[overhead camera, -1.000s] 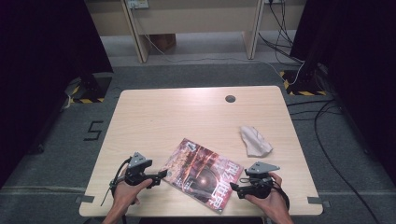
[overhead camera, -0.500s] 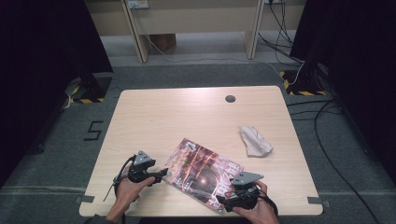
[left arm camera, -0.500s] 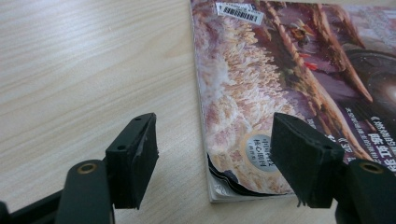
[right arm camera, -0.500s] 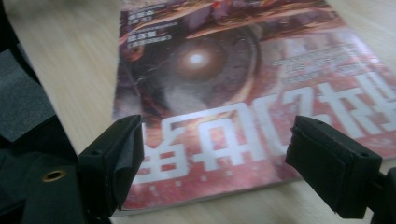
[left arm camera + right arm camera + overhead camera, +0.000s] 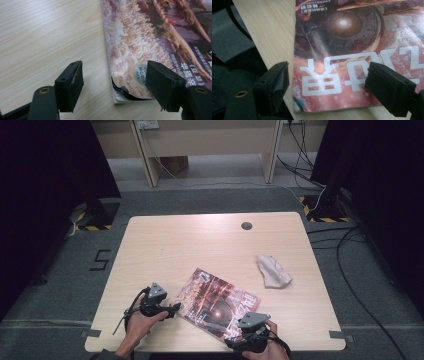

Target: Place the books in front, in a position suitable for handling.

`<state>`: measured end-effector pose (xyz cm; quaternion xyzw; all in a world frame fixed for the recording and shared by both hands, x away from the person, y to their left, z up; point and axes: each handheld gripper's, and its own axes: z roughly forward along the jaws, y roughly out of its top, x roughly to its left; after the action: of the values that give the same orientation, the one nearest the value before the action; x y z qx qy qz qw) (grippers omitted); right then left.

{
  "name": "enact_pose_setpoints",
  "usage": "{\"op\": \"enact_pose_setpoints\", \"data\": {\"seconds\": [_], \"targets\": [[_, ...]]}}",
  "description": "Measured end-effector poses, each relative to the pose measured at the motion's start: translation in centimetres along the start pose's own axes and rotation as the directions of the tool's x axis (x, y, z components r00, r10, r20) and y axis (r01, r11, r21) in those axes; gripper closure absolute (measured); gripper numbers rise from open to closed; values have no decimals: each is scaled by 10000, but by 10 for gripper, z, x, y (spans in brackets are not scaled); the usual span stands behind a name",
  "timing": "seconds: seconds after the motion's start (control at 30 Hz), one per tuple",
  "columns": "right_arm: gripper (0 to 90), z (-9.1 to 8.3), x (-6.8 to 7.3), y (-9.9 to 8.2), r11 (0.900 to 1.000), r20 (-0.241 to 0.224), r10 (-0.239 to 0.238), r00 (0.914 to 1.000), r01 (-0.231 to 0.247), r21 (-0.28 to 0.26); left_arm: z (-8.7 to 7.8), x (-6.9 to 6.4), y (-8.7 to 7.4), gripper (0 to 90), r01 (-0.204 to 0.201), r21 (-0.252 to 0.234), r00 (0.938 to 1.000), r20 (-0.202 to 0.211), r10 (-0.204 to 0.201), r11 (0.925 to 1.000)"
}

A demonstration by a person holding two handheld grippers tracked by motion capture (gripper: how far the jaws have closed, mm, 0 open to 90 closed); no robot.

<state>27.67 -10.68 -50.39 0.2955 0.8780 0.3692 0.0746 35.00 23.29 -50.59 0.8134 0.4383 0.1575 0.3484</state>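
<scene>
With both hand-held grippers gaping, left hand-held gripper (image 5: 176, 308) straddles the magazine (image 5: 217, 302) near-left corner, right hand-held gripper (image 5: 231, 343) its bottom corner, long axis diagonal on tabletop (image 5: 200, 245).

Light wood worktop (image 5: 200, 245) with a round cable hole (image 5: 246, 225) near the far edge. Grey carpet floor (image 5: 210, 200) all around, a "5" marked on it (image 5: 100, 259) left of the worktop. Yellow-black hazard tape (image 5: 320, 215) at far right and far left. Beige furniture legs (image 5: 150, 165) behind, black cables (image 5: 350, 270) trailing on the right. Dark curtains (image 5: 45, 180) on both sides. Even overhead light.
</scene>
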Motion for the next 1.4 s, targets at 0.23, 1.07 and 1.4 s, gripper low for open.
{"op": "enact_pose_setpoints", "data": {"seconds": [0.23,1.07,1.4], "targets": [[193,-1,-1,0,10000,66,16,10000,-17,58,-1,-3,-3,308,-25,23,9999,-97,25,10000],[270,15,-83,22,9941,1383,1082,9845,-1070,-162,-19,-47,-19,354,-955,409,9938,617,929,9946],[218,31,-107,44,9927,1603,1184,9799,-1206,36,-23,-76,-25,330,-1313,421,9802,1546,1234,9904]]}}
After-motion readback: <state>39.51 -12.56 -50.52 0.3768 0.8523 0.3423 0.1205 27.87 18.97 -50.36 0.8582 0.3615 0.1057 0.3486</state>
